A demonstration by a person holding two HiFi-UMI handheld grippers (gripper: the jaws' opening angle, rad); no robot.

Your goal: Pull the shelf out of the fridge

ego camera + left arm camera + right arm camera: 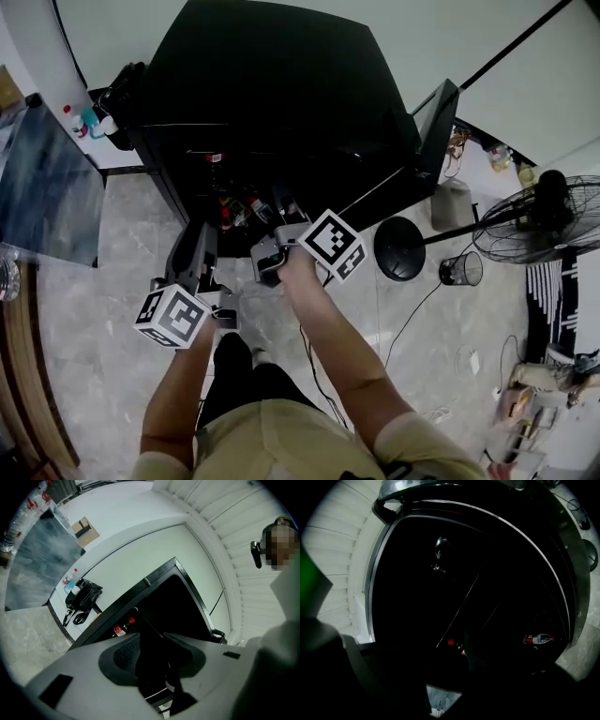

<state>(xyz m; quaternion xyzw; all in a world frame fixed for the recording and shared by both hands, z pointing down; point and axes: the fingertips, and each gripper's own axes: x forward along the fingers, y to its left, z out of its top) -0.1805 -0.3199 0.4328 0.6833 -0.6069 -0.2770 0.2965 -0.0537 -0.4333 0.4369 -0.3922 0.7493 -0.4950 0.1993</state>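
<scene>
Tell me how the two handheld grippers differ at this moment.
The right gripper is at the open front of the fridge; the left gripper sits further back, over the floor. The left gripper's jaws stand apart with nothing between them; the right gripper's view is too dark to tell. Both carry a marker cube and point toward the fridge.

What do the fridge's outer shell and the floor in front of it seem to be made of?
The fridge looks like painted metal or plastic in satin black: its top is smooth and even, with only a faint sheen. The floor looks like polished stone or stone-look tile in pale grey: cloudy veining, faint straight joint lines, soft reflections.
</scene>
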